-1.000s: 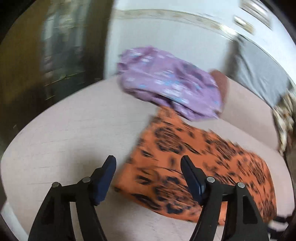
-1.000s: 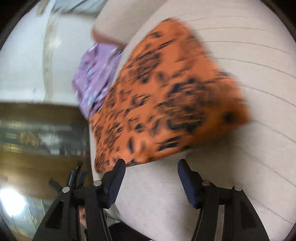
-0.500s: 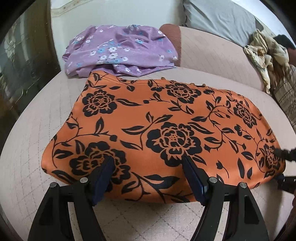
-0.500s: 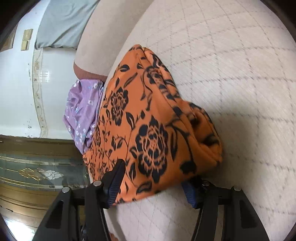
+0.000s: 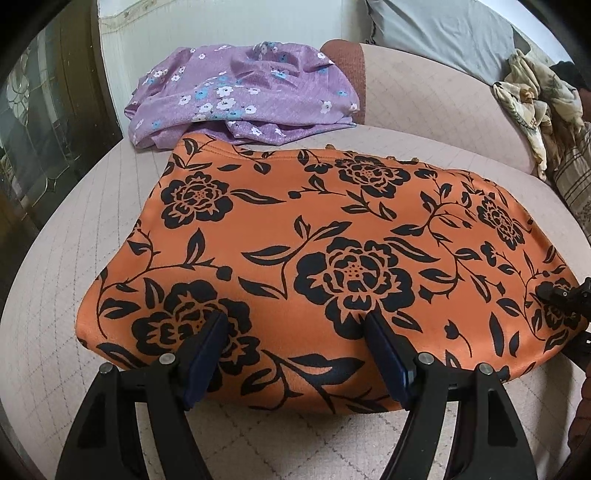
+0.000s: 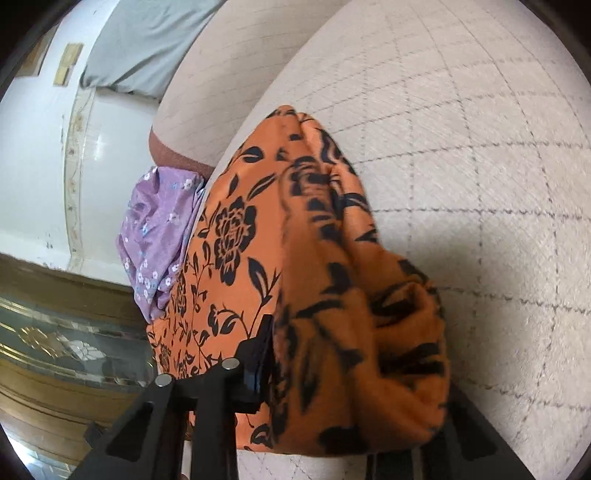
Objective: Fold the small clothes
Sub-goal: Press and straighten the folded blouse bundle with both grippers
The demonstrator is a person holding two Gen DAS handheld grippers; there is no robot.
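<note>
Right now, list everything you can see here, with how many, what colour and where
orange garment: one, orange with black flowers, spread on the sofa seat, its right end bunched.
purple garment: one, lilac with small white and blue flowers, crumpled behind the orange one by the sofa arm.
sofa: one, pale beige, quilted, under both garments.
grey pillow: one, grey, on the sofa back.
patterned cloths: a heap, cream and brown, far right of the sofa.
wall: white, behind the sofa.
left gripper: one, black with blue pads, jaws wide over the orange garment's near edge.
right gripper: one, black, jaws have just been closing, bunched end between them.
</note>
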